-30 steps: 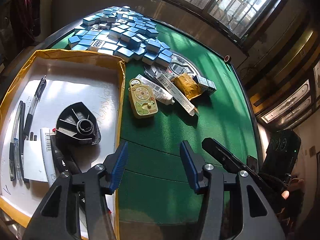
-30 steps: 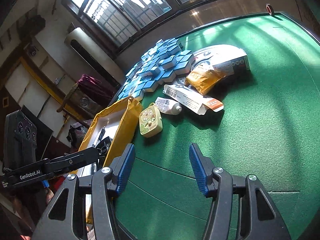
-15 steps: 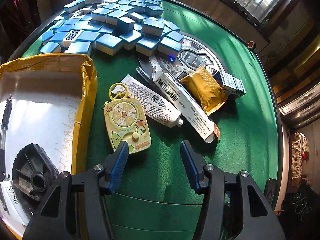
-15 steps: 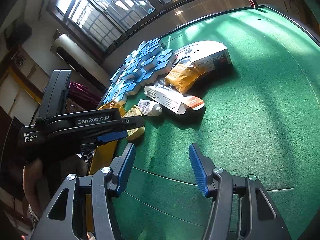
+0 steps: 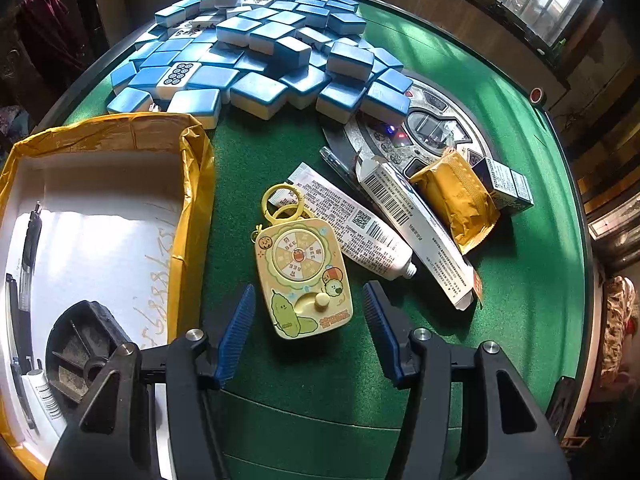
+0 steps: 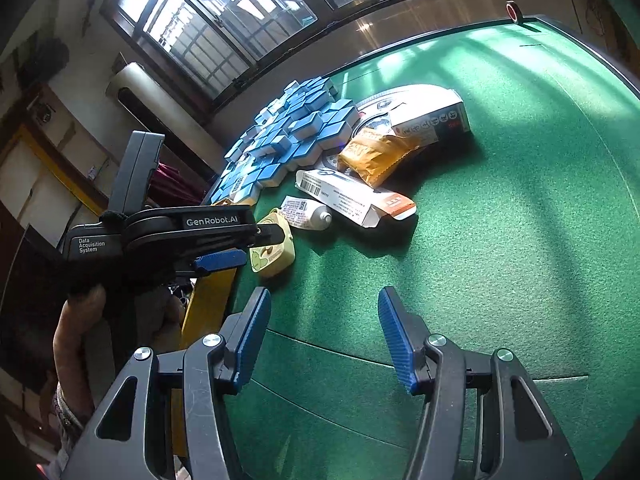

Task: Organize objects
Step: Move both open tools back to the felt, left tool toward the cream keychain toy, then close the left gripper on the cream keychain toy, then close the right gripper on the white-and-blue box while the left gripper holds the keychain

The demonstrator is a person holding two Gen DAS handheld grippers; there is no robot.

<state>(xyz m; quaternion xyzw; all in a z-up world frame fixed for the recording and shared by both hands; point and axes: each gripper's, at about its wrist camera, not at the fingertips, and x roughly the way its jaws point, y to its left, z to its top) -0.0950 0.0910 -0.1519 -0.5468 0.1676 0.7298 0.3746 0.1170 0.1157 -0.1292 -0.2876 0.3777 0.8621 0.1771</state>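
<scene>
Left hand-held gripper (image 5: 308, 312) hangs open over the yellow plastic keychain toy (image 5: 302, 276) on the green felt worktop (image 5: 520, 300); its long axis runs near-to-far between the fingers, right of the yellow-taped box (image 5: 192, 216).

The table (image 5: 500, 320) is green felt. Far off, the mahjong tiles (image 5: 256, 52) are blue over white. The box (image 5: 192, 184) at left has yellow walls and a white floor. The toy (image 5: 302, 276) is pale yellow with cartoon figures. The packet (image 5: 456, 196) is mustard-gold.
</scene>
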